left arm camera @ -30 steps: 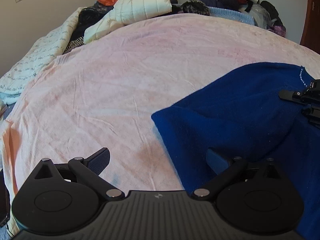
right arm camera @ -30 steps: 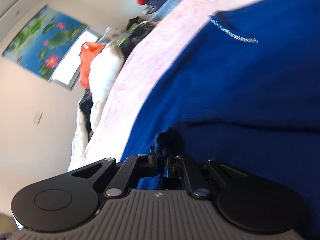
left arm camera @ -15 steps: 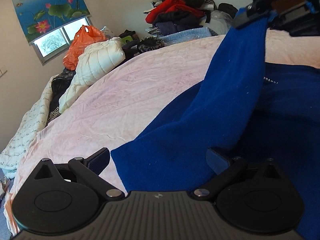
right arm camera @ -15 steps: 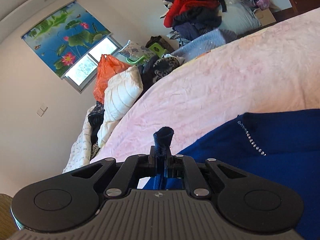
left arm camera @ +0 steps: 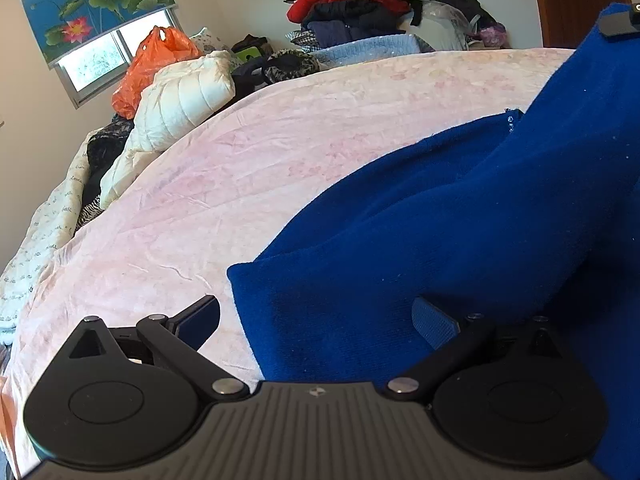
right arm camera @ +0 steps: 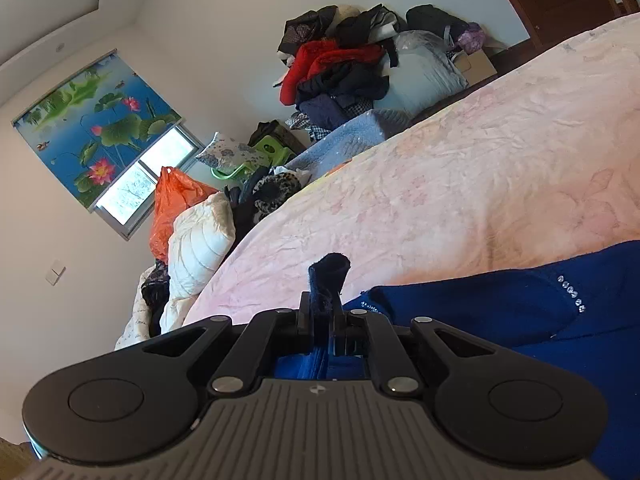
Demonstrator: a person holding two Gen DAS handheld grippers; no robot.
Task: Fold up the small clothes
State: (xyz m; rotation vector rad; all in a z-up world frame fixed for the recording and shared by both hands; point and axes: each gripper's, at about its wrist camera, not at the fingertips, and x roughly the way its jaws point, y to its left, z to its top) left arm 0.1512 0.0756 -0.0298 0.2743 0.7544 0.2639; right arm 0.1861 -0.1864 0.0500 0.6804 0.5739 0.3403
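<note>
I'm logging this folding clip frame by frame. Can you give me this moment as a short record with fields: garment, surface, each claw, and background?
garment: blue sweater, part lying on the bed, one part lifted up toward the right
surface: pink blanket covering the bed
left claw: open, fingers on either side of the sweater's near edge
right claw: shut on a fold of the sweater, held above the bed
background: white puffer jacket, orange bag, clothes pile by the wall, lotus blind
</note>
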